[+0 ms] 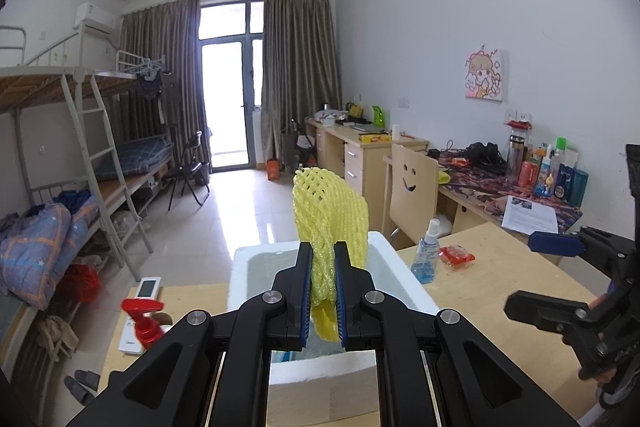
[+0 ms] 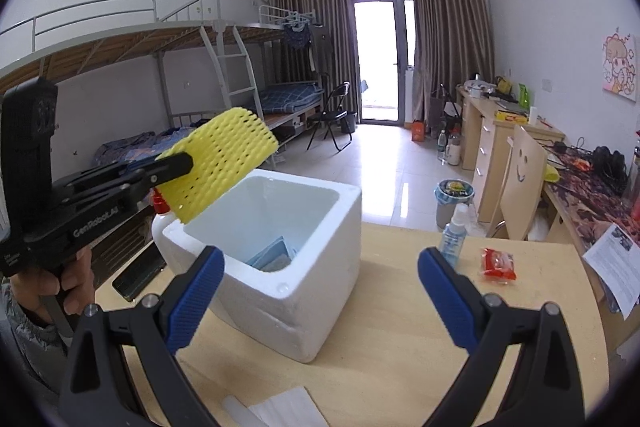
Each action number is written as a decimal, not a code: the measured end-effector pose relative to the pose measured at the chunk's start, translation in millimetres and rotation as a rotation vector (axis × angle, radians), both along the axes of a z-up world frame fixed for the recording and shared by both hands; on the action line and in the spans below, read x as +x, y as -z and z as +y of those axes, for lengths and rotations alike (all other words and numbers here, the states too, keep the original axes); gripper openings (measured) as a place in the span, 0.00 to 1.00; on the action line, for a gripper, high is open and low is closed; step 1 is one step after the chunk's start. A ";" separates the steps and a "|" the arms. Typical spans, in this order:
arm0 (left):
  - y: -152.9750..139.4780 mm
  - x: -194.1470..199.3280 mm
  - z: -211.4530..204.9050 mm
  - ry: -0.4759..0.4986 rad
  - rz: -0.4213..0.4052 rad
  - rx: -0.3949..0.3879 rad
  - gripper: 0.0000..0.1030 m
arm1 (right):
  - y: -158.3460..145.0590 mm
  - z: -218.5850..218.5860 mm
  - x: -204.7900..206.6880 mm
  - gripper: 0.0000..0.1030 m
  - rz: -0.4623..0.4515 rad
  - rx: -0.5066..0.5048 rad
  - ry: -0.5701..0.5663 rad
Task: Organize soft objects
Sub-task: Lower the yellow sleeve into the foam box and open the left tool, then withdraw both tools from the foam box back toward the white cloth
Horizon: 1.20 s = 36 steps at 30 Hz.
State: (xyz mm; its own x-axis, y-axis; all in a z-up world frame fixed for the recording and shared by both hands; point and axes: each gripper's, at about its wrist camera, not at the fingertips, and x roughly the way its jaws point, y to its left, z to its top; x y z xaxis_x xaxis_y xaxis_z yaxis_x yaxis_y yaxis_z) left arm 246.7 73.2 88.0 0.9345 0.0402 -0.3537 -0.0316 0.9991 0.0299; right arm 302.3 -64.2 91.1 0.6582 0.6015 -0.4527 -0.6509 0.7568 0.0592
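The left gripper (image 1: 323,277) has its fingers clenched on the yellow foam net (image 2: 218,163) above the white foam box (image 2: 320,291), right gripper (image 2: 320,291) spread idle, so lowering and letting go seems next.

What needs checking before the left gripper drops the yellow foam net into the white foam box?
1. Left gripper shut on yellow foam net: ok.
2. Net above the opening of white foam box: ok; it overhangs the near-left rim.
3. Box open, no lid: ok.
4. Room inside: ok; only blue items at the bottom.
5. Right gripper open and outside the box: ok.
6. Spray bottle away from the drop path: ok.
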 end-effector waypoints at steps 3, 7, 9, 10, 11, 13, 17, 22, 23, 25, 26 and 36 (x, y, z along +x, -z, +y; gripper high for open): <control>2.5 8.2 -3.4 0.001 0.012 0.002 0.10 | 1.0 -7.4 -1.2 0.96 -0.005 0.006 0.000; 5.8 16.0 -7.2 0.005 0.029 0.001 0.10 | 2.5 -20.2 2.1 0.96 0.000 0.020 0.018; 6.8 19.8 -10.5 0.009 0.037 0.000 0.10 | 4.8 -26.1 3.9 0.96 0.008 0.027 0.024; 6.7 21.0 -11.4 0.008 0.039 0.000 0.10 | 5.4 -28.7 6.0 0.96 0.012 0.030 0.032; 6.6 22.0 -11.7 0.008 0.040 0.000 0.10 | 6.6 -31.1 7.6 0.96 0.017 0.032 0.037; 6.8 24.4 -11.4 0.002 0.045 0.000 0.10 | 8.7 -35.7 8.6 0.96 0.022 0.033 0.042; 9.2 30.3 -8.9 -0.024 0.060 -0.008 0.12 | 10.6 -41.7 9.2 0.96 0.023 0.037 0.049; 10.2 30.5 -8.2 -0.071 0.045 0.012 0.77 | 10.3 -45.4 5.6 0.96 0.019 0.042 0.055; 8.8 27.8 -9.1 -0.075 0.025 0.015 0.84 | 9.7 -45.0 4.6 0.96 0.018 0.043 0.057; 4.8 23.2 -10.8 -0.079 -0.004 0.025 0.87 | 9.1 -45.8 2.7 0.96 0.016 0.047 0.064; 2.9 21.3 -11.8 -0.071 -0.009 0.024 0.93 | 8.5 -45.9 3.1 0.96 0.014 0.045 0.067; -10.3 -3.4 -16.6 -0.061 -0.053 0.008 0.99 | 1.7 -46.2 -9.4 0.96 -0.010 0.037 0.071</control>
